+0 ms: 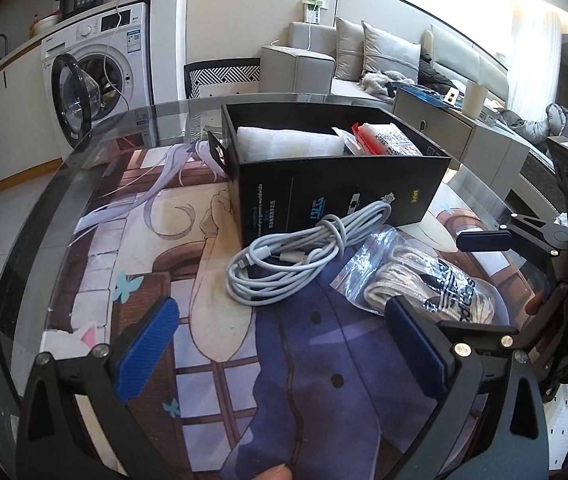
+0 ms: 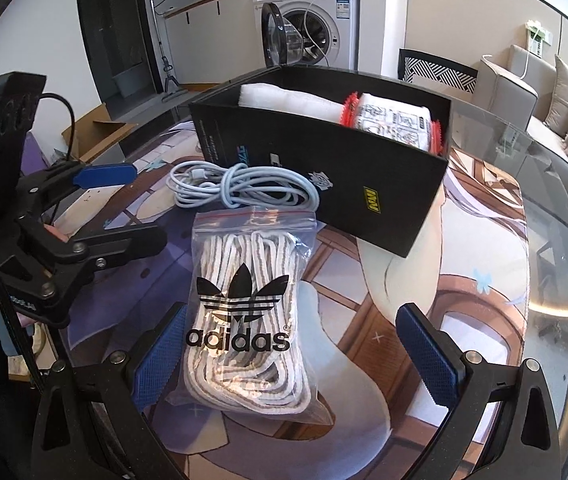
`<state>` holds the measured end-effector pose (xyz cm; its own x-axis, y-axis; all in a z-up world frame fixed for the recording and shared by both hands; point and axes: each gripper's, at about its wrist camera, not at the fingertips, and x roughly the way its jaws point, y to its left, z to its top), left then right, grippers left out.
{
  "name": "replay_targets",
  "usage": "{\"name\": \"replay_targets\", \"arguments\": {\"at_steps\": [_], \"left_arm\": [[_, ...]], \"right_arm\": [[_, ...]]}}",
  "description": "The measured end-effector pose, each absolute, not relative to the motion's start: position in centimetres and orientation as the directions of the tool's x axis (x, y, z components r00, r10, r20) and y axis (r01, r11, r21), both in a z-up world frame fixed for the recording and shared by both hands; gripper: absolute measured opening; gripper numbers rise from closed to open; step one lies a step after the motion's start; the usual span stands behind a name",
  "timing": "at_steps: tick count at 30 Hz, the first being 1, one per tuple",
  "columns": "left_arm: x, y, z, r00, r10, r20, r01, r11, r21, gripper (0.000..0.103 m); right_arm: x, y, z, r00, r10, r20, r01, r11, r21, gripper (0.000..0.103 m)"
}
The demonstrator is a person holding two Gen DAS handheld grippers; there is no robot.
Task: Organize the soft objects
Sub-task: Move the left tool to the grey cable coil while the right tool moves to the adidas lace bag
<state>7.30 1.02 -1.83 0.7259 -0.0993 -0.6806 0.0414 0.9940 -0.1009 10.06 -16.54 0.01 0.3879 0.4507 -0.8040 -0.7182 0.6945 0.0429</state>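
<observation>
Right claw [image 2: 295, 354] nearest the laces bag [image 2: 250, 308].
Both claws gape empty; bag lies lengthwise between right fingers, box [image 2: 363, 184] beyond.

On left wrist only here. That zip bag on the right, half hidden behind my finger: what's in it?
Observer: The right wrist view shows the zip bag whole: coiled white-and-grey laces, a black adidas trefoil printed on the clear plastic.
Operator: Where's the right gripper relative to it?
Observer: The right gripper is open, the bag's near end between its fingers, not clamped.
Operator: Packet in the box, I only see a red edge.
Observer: The packet has red serrated seals at both ends and line drawings on a white face; it lies in the black box beside the white towel.
</observation>
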Motion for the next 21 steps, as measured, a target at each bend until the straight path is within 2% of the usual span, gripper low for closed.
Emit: {"name": "replay_targets", "arguments": {"at_steps": [21], "left_arm": [[7.44,0.39,-1.93,0.717,-0.094,-0.691,0.054,0.995,-0.079,0.103]], "right_arm": [[10.08,-16.62,-0.90,0.410,0.396,-0.822,-0.695,0.719,0.000,0.102]]}}
